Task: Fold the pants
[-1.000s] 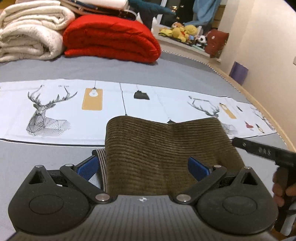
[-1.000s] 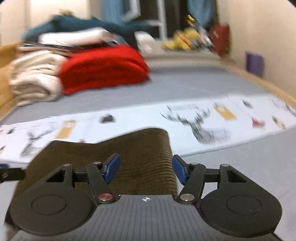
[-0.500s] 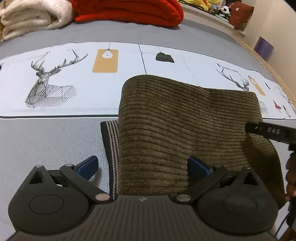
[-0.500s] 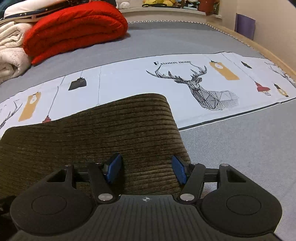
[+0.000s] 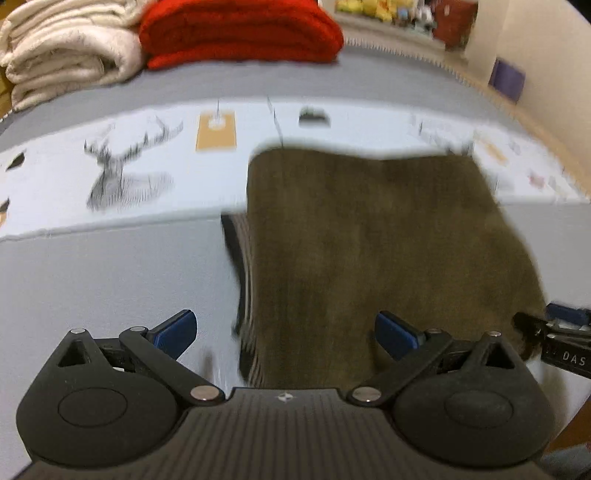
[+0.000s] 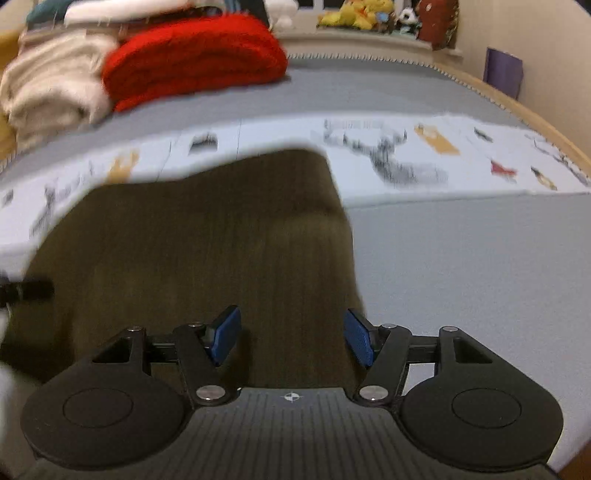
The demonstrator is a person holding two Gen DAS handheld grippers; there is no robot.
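My left gripper [image 5: 284, 334] has backed off, jaws spread and empty; the folded pants [image 5: 376, 251] lie on the bed [image 5: 92, 288] near its front edge. My right gripper [image 6: 291, 339] is opening, cloth loose between: fold laid.

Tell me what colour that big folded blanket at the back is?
Bright red. The blanket shows best in the right wrist view.

A bedroom: bed [image 5: 110, 280], folded blankets [image 5: 236, 33], plush toys [image 6: 354, 16].

I read only "DAS" in white, on my right gripper [image 5: 565, 338] at the frame's lower right edge.
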